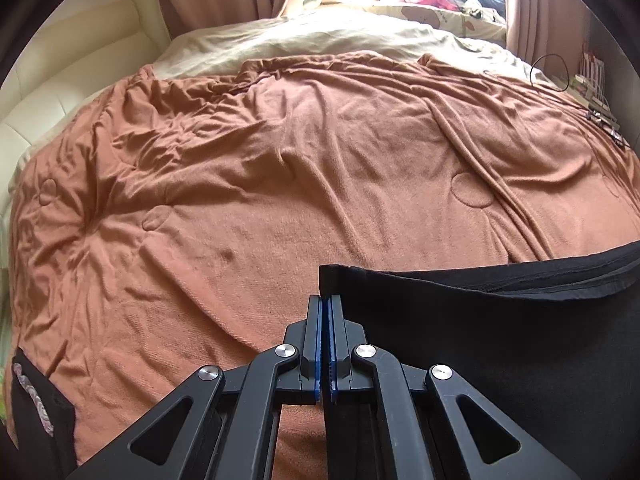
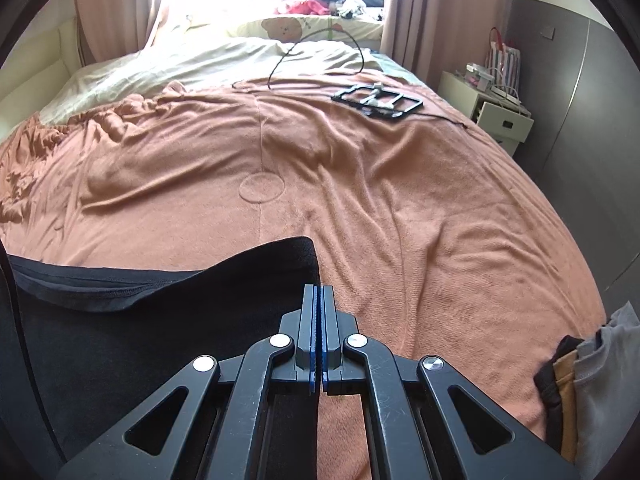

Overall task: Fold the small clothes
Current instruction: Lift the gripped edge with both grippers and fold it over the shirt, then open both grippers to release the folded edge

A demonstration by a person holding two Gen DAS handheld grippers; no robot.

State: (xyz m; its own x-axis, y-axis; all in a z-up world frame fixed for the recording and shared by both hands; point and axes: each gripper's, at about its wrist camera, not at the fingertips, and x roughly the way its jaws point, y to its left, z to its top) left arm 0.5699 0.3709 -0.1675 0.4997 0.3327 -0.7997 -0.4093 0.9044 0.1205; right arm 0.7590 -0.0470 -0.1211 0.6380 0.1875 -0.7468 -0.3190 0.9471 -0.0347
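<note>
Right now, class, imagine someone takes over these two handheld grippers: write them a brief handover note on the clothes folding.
Left gripper: shut on one corner of the black garment.
Right gripper: shut on the opposite corner, garment spanning between them above the orange blanket.
Done: garment picked up by both corners; no fold visible yet.
Left: lay it flat, fold it. More clothes wait at the bed's right edge.

No readable text, label, brand, number or sign anywhere in either wrist view; striped bag [image 2: 503,60] far beyond the fingers, to their right, too small to show any lettering.
</note>
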